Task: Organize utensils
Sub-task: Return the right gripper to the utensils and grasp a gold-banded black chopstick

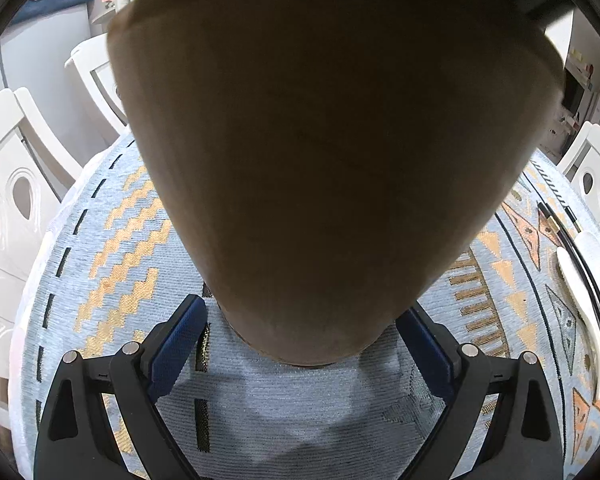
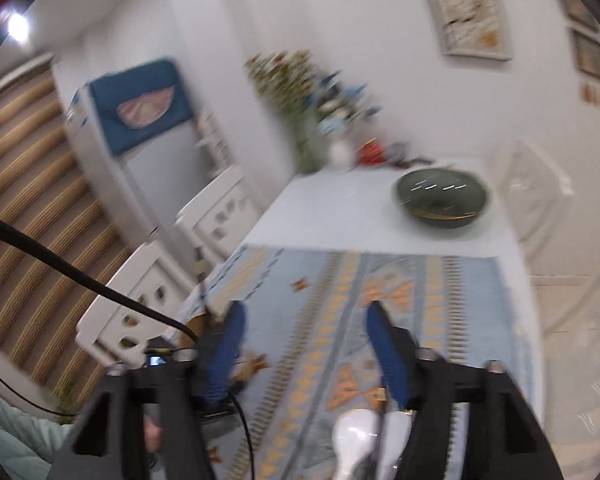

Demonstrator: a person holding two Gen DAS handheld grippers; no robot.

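The left wrist view is mostly filled by a tall tan holder (image 1: pixel 332 152) with a matte flared wall, its narrow base between the left gripper (image 1: pixel 300 332)'s blue pads, though contact cannot be told; at the right edge white ceramic spoons (image 1: pixel 584 280) and black chopsticks (image 1: pixel 572 240) lie on the pale blue patterned tablecloth (image 1: pixel 112 240). Only the blurred right wrist view shows the right gripper (image 2: pixel 304 320), jaws wide and empty above the cloth, a white spoon (image 2: pixel 352 440) below it, and a dark green bowl (image 2: pixel 442 200) beyond.
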